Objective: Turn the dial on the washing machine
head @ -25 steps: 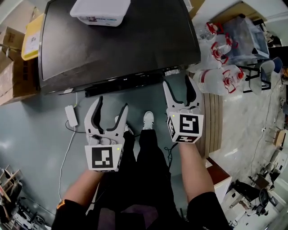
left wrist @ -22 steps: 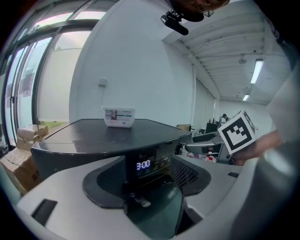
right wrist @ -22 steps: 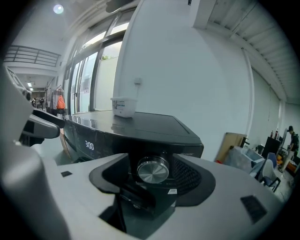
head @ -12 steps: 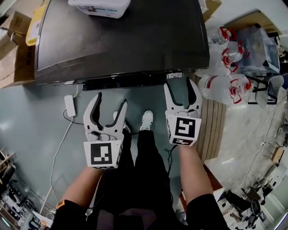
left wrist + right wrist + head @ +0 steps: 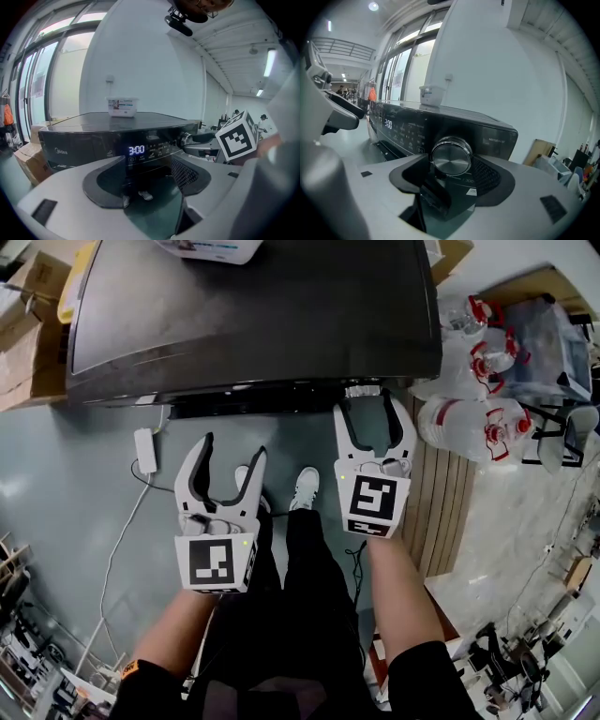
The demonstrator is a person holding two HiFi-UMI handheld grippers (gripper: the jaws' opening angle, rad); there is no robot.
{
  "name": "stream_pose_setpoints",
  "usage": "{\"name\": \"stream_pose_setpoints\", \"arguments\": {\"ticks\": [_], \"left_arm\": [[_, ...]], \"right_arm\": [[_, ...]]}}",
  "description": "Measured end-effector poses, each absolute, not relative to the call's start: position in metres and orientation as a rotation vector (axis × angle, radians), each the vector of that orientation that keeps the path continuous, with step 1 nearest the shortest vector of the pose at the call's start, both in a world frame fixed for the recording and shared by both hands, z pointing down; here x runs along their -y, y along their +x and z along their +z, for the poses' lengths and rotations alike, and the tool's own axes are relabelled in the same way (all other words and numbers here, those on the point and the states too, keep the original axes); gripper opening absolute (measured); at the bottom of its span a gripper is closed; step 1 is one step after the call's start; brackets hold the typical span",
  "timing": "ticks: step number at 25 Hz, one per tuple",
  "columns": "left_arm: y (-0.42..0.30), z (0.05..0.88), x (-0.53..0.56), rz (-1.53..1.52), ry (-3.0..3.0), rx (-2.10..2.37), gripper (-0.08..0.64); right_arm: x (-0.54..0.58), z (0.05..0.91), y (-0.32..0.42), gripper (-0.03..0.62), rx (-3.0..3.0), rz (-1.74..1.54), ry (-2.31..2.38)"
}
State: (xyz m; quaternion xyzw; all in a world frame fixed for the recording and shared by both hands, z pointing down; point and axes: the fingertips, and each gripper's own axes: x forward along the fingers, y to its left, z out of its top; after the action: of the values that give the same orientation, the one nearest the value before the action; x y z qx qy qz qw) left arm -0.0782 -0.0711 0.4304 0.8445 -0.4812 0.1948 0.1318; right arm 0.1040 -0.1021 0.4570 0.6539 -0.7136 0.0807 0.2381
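Straddling the dial, right gripper jaws spread, seemingly not touching, left gripper agape, empty.

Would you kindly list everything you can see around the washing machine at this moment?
washing machine: one, black, in front of the person, display lit.
dial: one, silver, right end of the front panel, between the right gripper's jaws.
plastic container: one, white, on the machine's top.
cardboard boxes: at least two, brown, left of the machine.
water jugs: at least three, clear with red caps, right of the machine.
power adapter: one, white, on the floor with its cable.
shoes: two, white, one partly behind the left gripper.
left gripper: white, open, empty, short of the machine.
right gripper: white, open, jaws either side of the dial.
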Motion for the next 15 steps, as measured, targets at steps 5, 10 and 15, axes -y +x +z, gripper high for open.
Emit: {"name": "stream_pose_setpoints", "arguments": {"ticks": [5, 10, 15], "left_arm": [[-0.0791, 0.4331, 0.0702, 0.571, 2.443, 1.401, 0.291], [-0.0799, 0.4345, 0.0704, 0.571, 2.441, 1.398, 0.291], [-0.0779, 0.4319, 0.0688, 0.558, 2.446, 1.389, 0.291]], "right_arm": [[0.1025, 0.4569, 0.1051, 0.296, 1.945, 0.216, 1.812], [0.1029, 0.4574, 0.1052, 0.281, 1.956, 0.245, 1.828], [0.102, 0.4589, 0.1118, 0.281, 2.085, 0.563, 1.926]]}}
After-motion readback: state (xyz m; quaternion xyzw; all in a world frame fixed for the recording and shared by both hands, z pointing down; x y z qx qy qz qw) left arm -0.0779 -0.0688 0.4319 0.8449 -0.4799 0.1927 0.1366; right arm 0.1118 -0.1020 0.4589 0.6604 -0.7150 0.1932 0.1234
